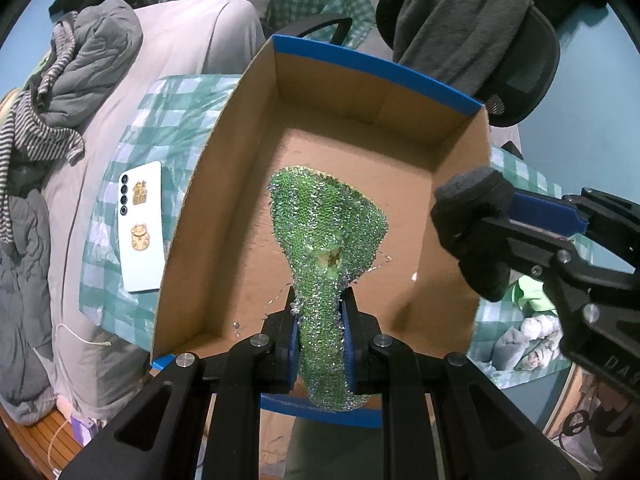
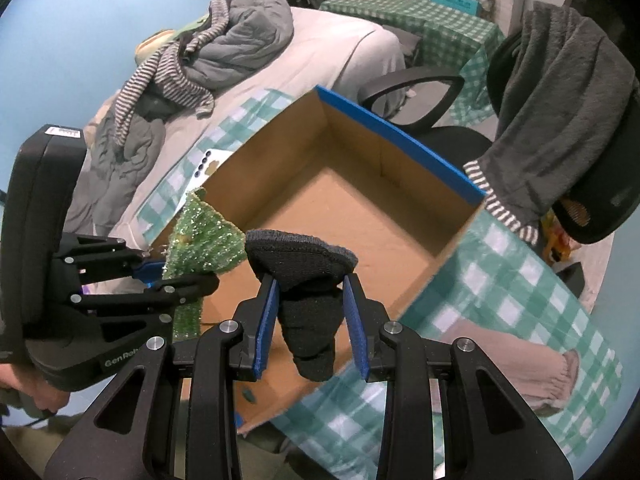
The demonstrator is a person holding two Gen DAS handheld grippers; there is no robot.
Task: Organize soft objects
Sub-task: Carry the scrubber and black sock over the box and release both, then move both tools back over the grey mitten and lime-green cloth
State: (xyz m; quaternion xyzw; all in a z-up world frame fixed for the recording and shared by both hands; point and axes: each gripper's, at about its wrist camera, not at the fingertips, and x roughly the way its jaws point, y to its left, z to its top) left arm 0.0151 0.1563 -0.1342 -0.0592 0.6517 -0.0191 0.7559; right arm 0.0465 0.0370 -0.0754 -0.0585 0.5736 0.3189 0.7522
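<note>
Over cardboard box (image 1: 360, 184): left hand-held gripper (image 1: 320, 316) pinching glittery green scrubber (image 1: 324, 220); right hand-held gripper (image 2: 310, 292) clamping dark, possibly knitted, sock (image 2: 308, 276).

Bed (image 1: 192, 36) — checked cloth (image 1: 176, 120), cardboard box (image 1: 224, 184), phone (image 1: 142, 228), rumpled clothes (image 1: 80, 64)

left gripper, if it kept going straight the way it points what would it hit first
Likely the bare floor of the cardboard box: the left gripper, shut on the green scrubber, aims down into it. Depth is unclear.

We are seeing a glittery green mesh scrubber (image 1: 326, 236), a matt cardboard box (image 1: 372, 108), and a black knit sock (image 2: 308, 276).
</note>
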